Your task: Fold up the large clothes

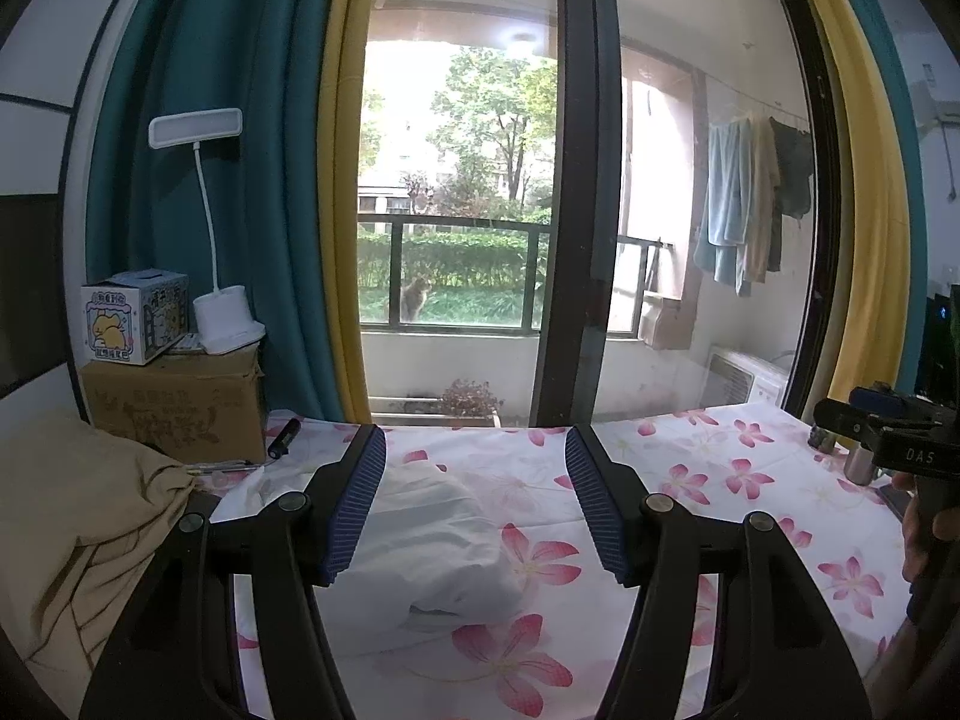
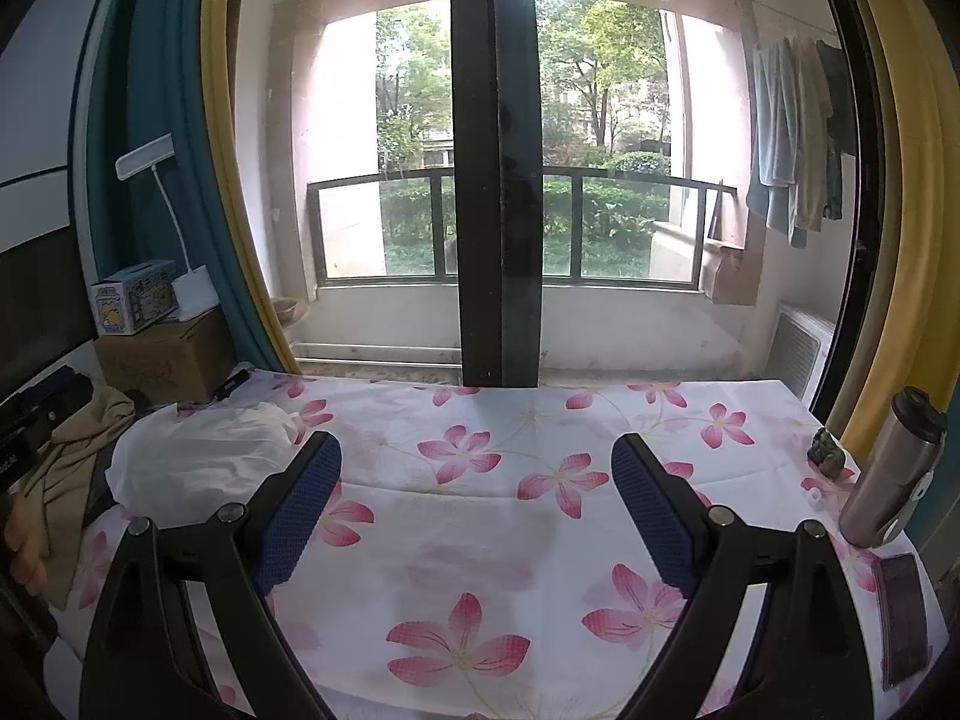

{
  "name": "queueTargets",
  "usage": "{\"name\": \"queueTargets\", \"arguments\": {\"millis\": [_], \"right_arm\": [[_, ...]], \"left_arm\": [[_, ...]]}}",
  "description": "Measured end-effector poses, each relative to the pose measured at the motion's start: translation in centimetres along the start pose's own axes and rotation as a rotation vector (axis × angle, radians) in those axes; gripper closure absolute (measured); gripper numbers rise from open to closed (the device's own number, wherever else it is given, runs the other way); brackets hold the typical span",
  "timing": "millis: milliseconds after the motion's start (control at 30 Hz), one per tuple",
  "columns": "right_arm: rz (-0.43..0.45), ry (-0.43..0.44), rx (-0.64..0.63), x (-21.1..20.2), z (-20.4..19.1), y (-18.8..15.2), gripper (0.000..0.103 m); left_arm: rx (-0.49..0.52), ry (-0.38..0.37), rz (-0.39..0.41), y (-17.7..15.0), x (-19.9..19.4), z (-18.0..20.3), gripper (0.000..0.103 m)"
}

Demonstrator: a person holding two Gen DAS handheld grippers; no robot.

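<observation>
White garment, bunched on the floral surface right of the tan cloth; 2 tools, left tool and right tool, both released, hovering ready to grip.

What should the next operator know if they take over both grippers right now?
Left gripper: jaws open, holding nothing, hovering over the white garment.
Right gripper: jaws open, holding nothing, over bare flowered cloth.
White garment lies bunched at the table's left side; a tan garment lies crumpled further left.
Done or left: unclear. Neither piece lies in a neat fold; the white bundle could be awaiting folding or roughly gathered.
Mind the steel flask and phone at the right edge.
</observation>
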State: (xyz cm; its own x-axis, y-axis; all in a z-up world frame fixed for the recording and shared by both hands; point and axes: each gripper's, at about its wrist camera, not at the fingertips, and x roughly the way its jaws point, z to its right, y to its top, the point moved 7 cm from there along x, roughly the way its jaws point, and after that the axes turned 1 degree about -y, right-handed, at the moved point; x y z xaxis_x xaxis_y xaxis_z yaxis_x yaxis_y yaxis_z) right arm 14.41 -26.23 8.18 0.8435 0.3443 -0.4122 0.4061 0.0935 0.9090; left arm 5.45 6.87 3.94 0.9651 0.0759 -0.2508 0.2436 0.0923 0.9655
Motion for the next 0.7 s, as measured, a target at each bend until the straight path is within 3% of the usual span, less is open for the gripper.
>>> {"name": "queueTargets", "arguments": {"millis": [700], "right_arm": [[-0.008, -0.003, 0.005, 0.24, 0.16, -0.21, 0.012]], "left_arm": [[0.003, -0.005, -0.008, -0.09, 0.36, -0.09, 0.037]]}}
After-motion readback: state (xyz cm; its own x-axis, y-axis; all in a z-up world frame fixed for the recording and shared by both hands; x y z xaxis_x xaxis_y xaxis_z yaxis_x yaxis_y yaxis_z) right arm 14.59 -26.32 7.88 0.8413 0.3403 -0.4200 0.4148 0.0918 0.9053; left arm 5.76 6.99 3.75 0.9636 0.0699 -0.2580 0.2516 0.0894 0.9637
